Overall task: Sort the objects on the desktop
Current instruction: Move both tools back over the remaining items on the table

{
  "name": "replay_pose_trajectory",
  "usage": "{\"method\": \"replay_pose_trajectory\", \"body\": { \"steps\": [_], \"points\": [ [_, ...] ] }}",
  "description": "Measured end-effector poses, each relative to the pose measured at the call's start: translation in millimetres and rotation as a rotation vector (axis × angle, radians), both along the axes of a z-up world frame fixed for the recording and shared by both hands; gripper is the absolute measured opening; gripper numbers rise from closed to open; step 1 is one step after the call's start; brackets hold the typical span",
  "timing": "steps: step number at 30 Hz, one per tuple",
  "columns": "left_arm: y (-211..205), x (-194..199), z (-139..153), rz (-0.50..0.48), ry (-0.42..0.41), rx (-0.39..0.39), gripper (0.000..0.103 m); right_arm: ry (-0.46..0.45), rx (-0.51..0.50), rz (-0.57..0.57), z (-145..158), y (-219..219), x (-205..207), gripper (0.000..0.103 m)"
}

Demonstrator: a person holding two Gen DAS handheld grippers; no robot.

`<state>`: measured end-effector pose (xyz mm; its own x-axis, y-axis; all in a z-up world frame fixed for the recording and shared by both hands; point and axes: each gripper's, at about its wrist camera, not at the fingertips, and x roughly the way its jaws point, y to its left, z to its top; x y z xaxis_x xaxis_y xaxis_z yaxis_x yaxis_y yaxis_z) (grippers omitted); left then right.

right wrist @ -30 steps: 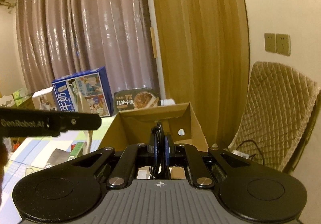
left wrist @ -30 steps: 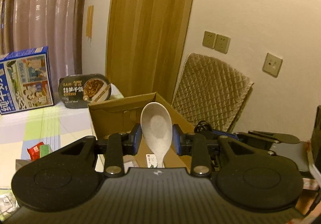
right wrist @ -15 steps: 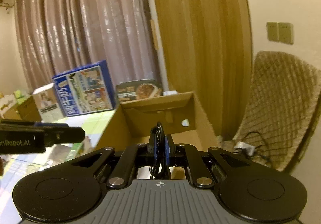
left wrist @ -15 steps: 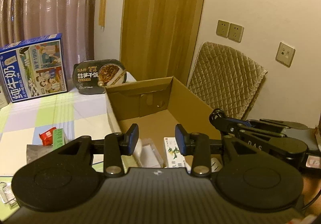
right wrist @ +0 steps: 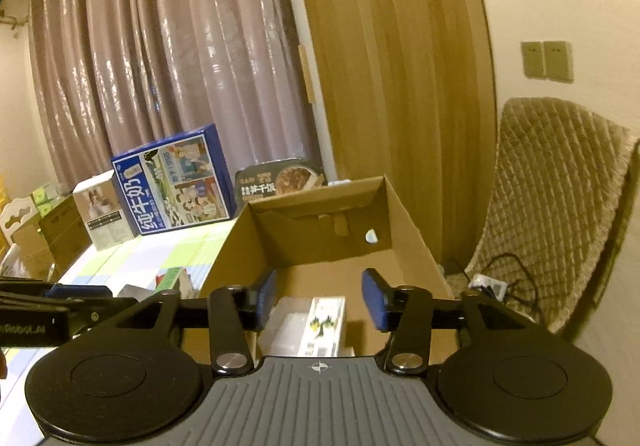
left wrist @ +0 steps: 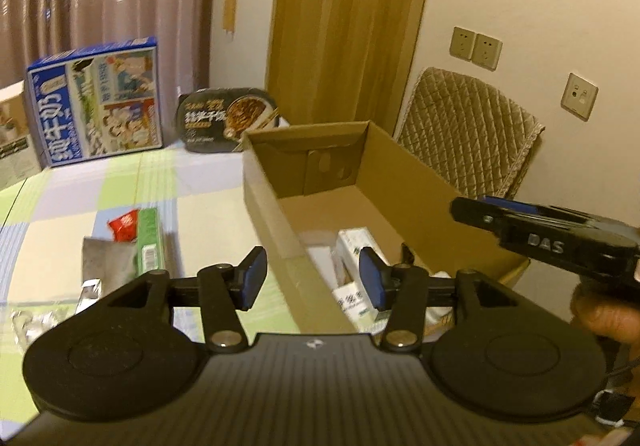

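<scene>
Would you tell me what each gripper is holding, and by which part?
Nothing: the left gripper and right gripper are open and empty above the cardboard box.

A pinkish curtain (right wrist: pixel 160 58) hangs at the back, with a wooden door (right wrist: pixel 392 66) to its right and cream wall beyond. Two sockets (left wrist: pixel 476 47) sit side by side on that wall, a third plate (left wrist: pixel 579 97) lower and further right, above a chair draped in a quilted tan cover (left wrist: pixel 468 126). In the right wrist view a black cable (right wrist: pixel 508 266) loops over a small white device (right wrist: pixel 490 284) on the chair seat.
</scene>
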<state>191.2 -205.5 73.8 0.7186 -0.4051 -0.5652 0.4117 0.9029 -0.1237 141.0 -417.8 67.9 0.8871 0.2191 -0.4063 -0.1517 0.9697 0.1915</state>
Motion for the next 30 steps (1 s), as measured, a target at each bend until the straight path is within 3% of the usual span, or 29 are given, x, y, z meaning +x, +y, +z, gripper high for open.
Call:
{"method": "replay_pose_trajectory", "body": {
  "steps": [5, 11, 14, 16, 22, 30],
  "points": [
    [16, -20, -6, 0.026, 0.025, 0.0, 0.052, 0.001, 0.014, -0.001, -4, 12, -35, 0.062],
    [34, -44, -3, 0.054, 0.02, 0.024, 0.061, 0.019, 0.032, 0.006, 0, 25, -63, 0.068],
    [48, -56, -3, 0.08, 0.025, 0.02, 0.069, 0.024, 0.033, 0.012, 3, 33, -76, 0.072],
    [56, -63, -2, 0.095, 0.024, 0.019, 0.082, 0.031, 0.029, 0.027, 3, 39, -84, 0.074],
    [88, -87, -6, 0.146, 0.025, 0.025, 0.095, 0.048, 0.026, 0.074, 0, 64, -103, 0.086],
    [143, -112, -16, 0.259, 0.047, 0.051, 0.101, 0.077, 0.014, 0.159, -6, 99, -113, 0.099]
  ]
}}
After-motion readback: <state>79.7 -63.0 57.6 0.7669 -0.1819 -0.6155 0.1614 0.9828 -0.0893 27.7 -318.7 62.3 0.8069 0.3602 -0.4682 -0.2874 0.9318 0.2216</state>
